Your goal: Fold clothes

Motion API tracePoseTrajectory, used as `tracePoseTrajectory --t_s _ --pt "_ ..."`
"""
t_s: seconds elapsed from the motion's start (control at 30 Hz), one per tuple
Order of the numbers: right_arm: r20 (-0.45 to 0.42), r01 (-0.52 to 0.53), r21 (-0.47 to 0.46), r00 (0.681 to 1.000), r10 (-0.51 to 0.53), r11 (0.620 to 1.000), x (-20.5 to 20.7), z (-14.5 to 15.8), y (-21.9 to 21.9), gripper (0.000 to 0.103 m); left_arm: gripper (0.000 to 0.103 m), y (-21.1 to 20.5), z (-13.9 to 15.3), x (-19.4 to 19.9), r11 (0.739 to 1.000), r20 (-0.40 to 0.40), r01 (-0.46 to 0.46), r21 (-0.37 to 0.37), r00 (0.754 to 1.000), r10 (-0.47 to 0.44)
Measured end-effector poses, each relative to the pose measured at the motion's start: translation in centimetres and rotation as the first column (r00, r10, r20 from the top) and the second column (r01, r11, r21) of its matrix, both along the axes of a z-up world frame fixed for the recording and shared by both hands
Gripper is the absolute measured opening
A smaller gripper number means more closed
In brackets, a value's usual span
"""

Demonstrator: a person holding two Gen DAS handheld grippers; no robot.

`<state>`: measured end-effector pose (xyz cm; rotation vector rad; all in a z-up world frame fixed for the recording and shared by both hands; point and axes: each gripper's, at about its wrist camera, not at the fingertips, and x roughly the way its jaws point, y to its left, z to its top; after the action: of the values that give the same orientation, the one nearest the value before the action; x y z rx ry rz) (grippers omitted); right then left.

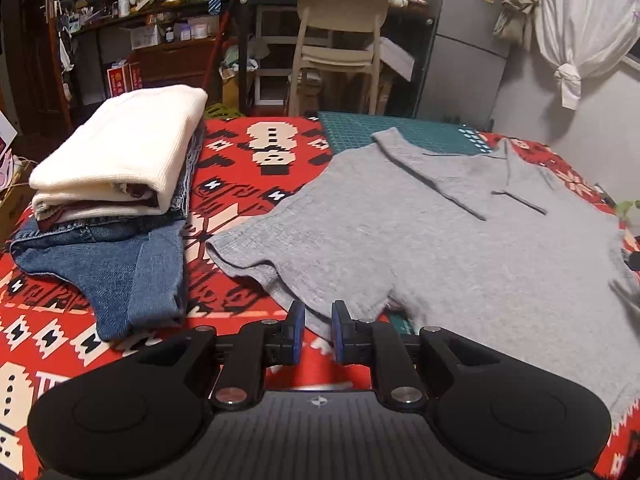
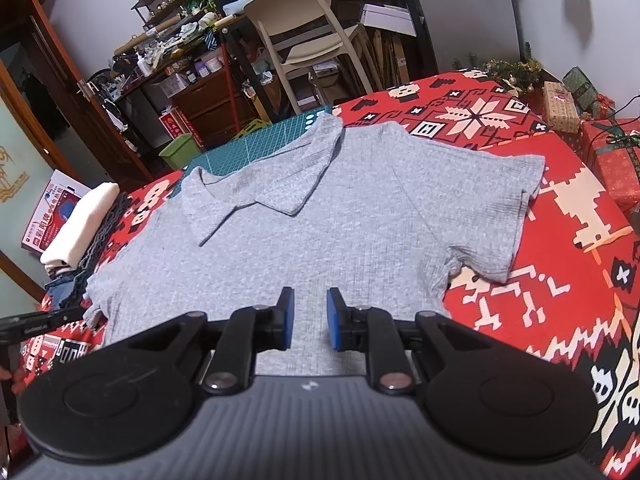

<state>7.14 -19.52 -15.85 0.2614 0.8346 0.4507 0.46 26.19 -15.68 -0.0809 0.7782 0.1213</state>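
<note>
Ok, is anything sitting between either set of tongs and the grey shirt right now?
Nothing visible. The grey polo shirt lies spread flat on the patterned cloth. Both the left tongs and right tongs are open at its near hem. The folded clothes stack sits off to the left.

A lived-in room of a home is shown, used for both storage and craft. A desk is covered with a red patterned cloth, on which a green cutting mat is laid. A cream chair is seen behind it, in front of dark shelving crowded with bottles, boxes and rolled materials. A knotted white curtain is hung at the right, beside a grey cabinet on which stickers are stuck. Wrapped gift boxes and tinsel are set at the desk's far edge. A wooden door is visible at the left.
</note>
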Motion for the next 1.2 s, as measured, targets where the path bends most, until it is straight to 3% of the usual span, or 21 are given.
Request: tracePoseTrajectory --t_s 0.23,0.37,0.4,0.47,0.5,0.53,0.9,1.2 --pt "-0.007 -0.013 0.002 1.0 0.013 1.0 -0.3 -0.1 0.4 0.019 0.016 -1.8 0.2 -1.1 0.994 0.006 0.088 0.067 0.996 -0.089" --pt "-0.005 -0.017 0.004 1.0 0.017 1.0 -0.5 0.0 0.6 0.019 0.044 -3.2 -0.3 0.0 0.972 0.005 0.124 0.2 0.992 -0.127" --pt "-0.004 -0.018 0.004 1.0 0.018 1.0 -0.5 0.0 0.6 0.019 0.045 -3.4 -0.6 0.4 0.965 -0.003 0.134 0.225 0.991 -0.137" --pt "-0.001 -0.018 0.003 1.0 0.018 1.0 -0.6 0.2 0.6 0.019 0.04 -3.5 -1.1 1.3 0.959 -0.034 0.158 0.237 0.987 -0.155" --pt "0.0 -0.017 0.003 1.0 0.017 1.0 -0.6 0.3 0.6 0.019 0.02 -3.4 -1.3 1.6 0.961 -0.048 0.169 0.221 0.986 -0.162" --pt "0.001 -0.016 0.002 1.0 0.016 1.0 -0.6 0.3 0.5 0.019 0.007 -3.3 -1.5 1.8 0.963 -0.064 0.171 0.207 0.985 -0.161" --pt "-0.006 -0.014 0.003 1.0 0.014 1.0 -0.4 0.1 0.2 0.019 0.007 -3.7 -0.9 0.7 0.974 -0.097 0.157 0.162 0.985 -0.142" --pt "0.0 -0.007 0.008 1.0 0.007 1.0 -0.2 0.5 -0.2 0.02 0.025 -0.3 0.9 1.7 0.987 -0.064 0.097 0.13 0.994 -0.089"
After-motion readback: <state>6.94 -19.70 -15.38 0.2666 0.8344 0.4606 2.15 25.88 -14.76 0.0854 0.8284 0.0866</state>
